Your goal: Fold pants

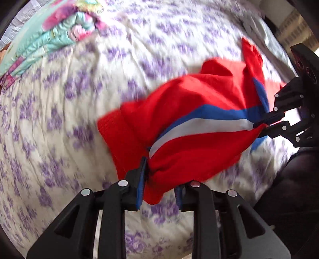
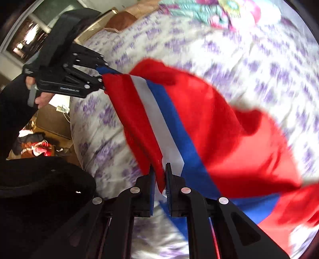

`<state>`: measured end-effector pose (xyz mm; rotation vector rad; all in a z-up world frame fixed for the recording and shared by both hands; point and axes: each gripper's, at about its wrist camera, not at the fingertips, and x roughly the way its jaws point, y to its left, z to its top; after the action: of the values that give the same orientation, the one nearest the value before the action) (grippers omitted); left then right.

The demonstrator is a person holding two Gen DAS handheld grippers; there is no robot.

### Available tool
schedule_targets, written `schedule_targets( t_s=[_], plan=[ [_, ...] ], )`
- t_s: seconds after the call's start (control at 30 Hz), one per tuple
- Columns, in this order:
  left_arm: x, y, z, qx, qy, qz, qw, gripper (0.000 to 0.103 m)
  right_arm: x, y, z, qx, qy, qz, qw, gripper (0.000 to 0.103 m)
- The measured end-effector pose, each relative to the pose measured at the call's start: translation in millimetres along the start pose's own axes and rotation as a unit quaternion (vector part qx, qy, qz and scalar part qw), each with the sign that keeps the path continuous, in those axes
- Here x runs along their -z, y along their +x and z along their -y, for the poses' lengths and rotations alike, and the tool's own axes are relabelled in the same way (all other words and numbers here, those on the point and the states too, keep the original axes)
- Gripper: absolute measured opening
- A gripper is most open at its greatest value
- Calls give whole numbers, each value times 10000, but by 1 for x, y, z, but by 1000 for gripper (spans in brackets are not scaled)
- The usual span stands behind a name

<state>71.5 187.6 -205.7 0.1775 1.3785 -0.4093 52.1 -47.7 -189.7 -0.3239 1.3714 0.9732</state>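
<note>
Both views are smeared by motion blur, so the purple flower print of the white bedsheet (image 1: 65, 111) reads only as soft blotches and fine fabric detail is lost. In the left wrist view, at far left, a folded quilt (image 1: 49, 33) in turquoise and pink lies on the sheet, partly cut off by the round lens edge. Toward the centre, the red pants (image 1: 179, 111), with a blue and white side stripe, hang bunched above the bed, stretched between the two tools. The left gripper (image 1: 159, 179) at the bottom edge has cloth gathered between its fingers; its left finger presses the fabric, but the right finger is partly covered by cloth, so how fully it clenches is hard to judge. At far right, the right gripper (image 1: 267, 123) is clamped tight on the stripe end of the pants, its body cut off by the frame edge. The right wrist view shows what the first hides: at far left, the person's hand (image 2: 42, 99) around the handle of the left gripper (image 2: 102, 79), which pinches a corner of the pants (image 2: 209, 123), and a dim, cluttered floor beyond the bed edge. At bottom centre, the right gripper (image 2: 159, 179) squeezes a narrow fold of red cloth. The pants' lower right portion runs out of frame. The quilt (image 2: 209, 10) appears blurred along the top.
</note>
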Motion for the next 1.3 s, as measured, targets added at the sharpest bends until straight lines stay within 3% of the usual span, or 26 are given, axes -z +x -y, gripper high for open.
schedule_targets(
  t_s=[0.23, 0.27, 0.3, 0.33, 0.47, 0.57, 0.7, 0.8, 0.83, 0.9, 0.93, 0.97, 1.0, 1.07, 1.13, 1.17, 1.23, 1.3],
  plan=[
    [4, 17, -4, 54, 41, -53, 10000, 40, 17, 41, 6, 176, 611, -106, 9979, 10],
    [4, 15, -4, 50, 61, -53, 10000, 50, 18, 43, 6, 198, 651, -120, 9976, 10],
    [6, 12, -5, -91, 73, -60, 9999, 72, 18, 44, 6, 214, 689, -133, 9973, 10],
    [9, 8, -7, -259, 79, -59, 9996, 79, 18, 44, 7, 219, 732, -143, 9970, 10],
    [34, -13, -24, -262, -190, 32, 9995, 80, 21, 49, 7, 257, 806, -136, 9963, 10],
    [50, -41, -30, -46, -565, 445, 9974, 76, 17, 51, 10, 297, 819, -138, 9961, 10],
    [48, -79, -7, 436, -924, 1334, 9858, 76, 17, 53, 9, 289, 828, -120, 9961, 10],
    [31, -66, 19, 598, -1515, 1470, 9756, 76, 17, 53, 10, 271, 854, -107, 9959, 10],
    [20, -56, 22, 615, -1667, 1393, 9742, 73, 17, 53, 10, 273, 848, -100, 9960, 10],
    [6, -24, 29, 772, -2058, 1099, 9693, 41, 18, 51, 10, 272, 813, -77, 9963, 12],
    [1, -5, 30, 895, -2235, 895, 9665, 31, 18, 50, 9, 287, 795, -67, 9964, 13],
    [-2, 10, 30, 857, -2349, 704, 9657, 13, 18, 49, 7, 309, 776, -70, 9965, 13],
    [-4, 28, 29, 660, -2465, 435, 9659, 4, 20, 46, 4, 330, 731, -85, 9967, 14],
    [-1, 57, 25, 405, -2700, -25, 9620, 0, 22, 39, -4, 245, 632, -98, 9977, 19],
    [7, 65, 19, 603, -2993, 22, 9523, 1, 23, 30, -9, 41, 638, -99, 9979, 24],
    [8, 64, 18, 626, -3017, 37, 9513, 1, 22, 25, -11, 4, 650, -52, 9979, 26],
    [7, 64, 20, 573, -3017, 41, 9517, 1, 16, 17, -11, -18, 730, 169, 9972, 23],
    [6, 64, 25, 456, -2952, 17, 9543, 1, 7, 18, -9, 122, 765, 298, 9966, 14]
  ],
)
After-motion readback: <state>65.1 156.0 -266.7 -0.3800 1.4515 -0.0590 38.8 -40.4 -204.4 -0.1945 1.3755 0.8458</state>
